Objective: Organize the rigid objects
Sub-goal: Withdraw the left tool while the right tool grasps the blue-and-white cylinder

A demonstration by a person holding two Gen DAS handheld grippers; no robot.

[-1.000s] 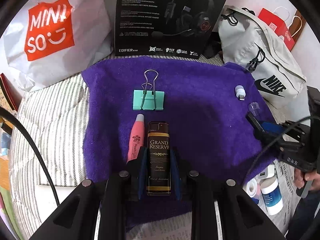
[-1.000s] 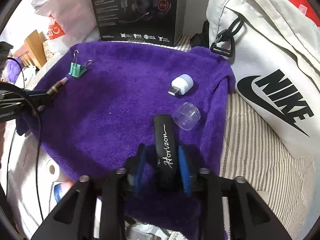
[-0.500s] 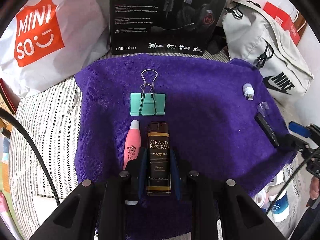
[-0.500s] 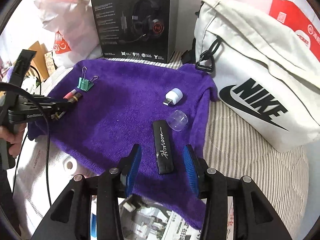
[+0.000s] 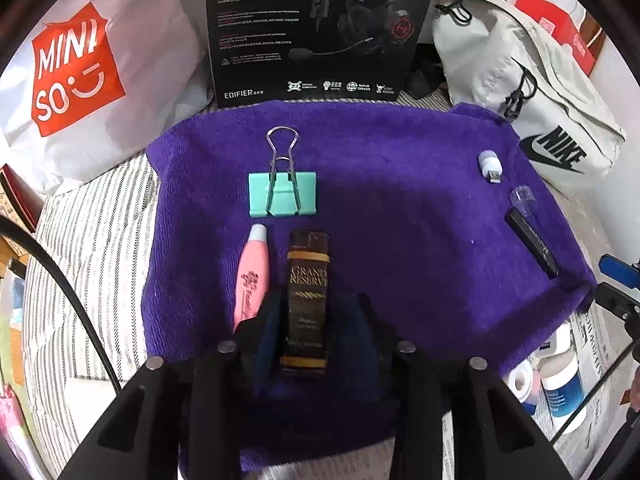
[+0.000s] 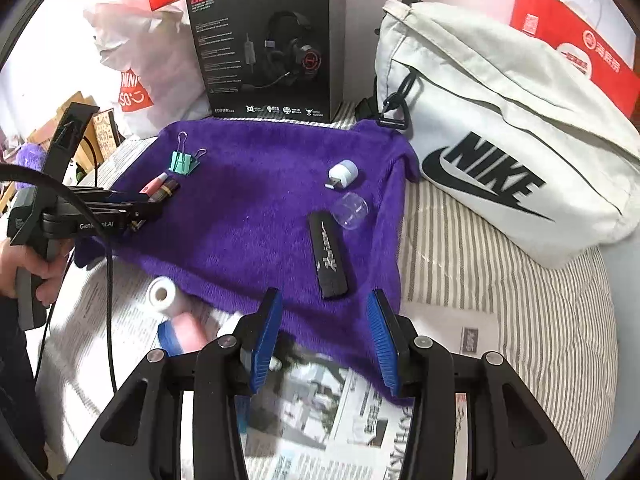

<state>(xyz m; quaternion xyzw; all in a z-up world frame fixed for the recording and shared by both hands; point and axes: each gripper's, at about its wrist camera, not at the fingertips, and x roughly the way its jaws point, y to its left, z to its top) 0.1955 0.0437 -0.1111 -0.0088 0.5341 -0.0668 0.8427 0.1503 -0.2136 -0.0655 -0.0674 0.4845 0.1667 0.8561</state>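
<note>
A purple towel [image 5: 400,220] carries the items. The brown "Grand Reserve" lighter [image 5: 308,280] lies on it between the fingers of my left gripper [image 5: 314,308]. Its jaws are opening and the pads stand just off the lighter's sides. A pink pen-shaped item [image 5: 252,272] lies left of the lighter, below a mint binder clip [image 5: 283,198]. My right gripper [image 6: 324,300] hovers open and empty over the towel's near edge, behind the black "Horizon" stick [image 6: 330,258]. Beyond the stick are a clear cap [image 6: 352,210] and a white USB light [image 6: 343,173].
A black headphone box [image 5: 320,28] stands behind the towel, a white Miniso bag [image 5: 80,80] to its left, a white Nike bag [image 6: 500,140] to its right. Newspaper [image 6: 340,408], a tape roll [image 6: 162,296] and small bottles [image 5: 560,388] lie off the near edge.
The left pads have parted from the lighter, which stays on the towel. The right gripper let go of the black stick, then drew back and up from it.
</note>
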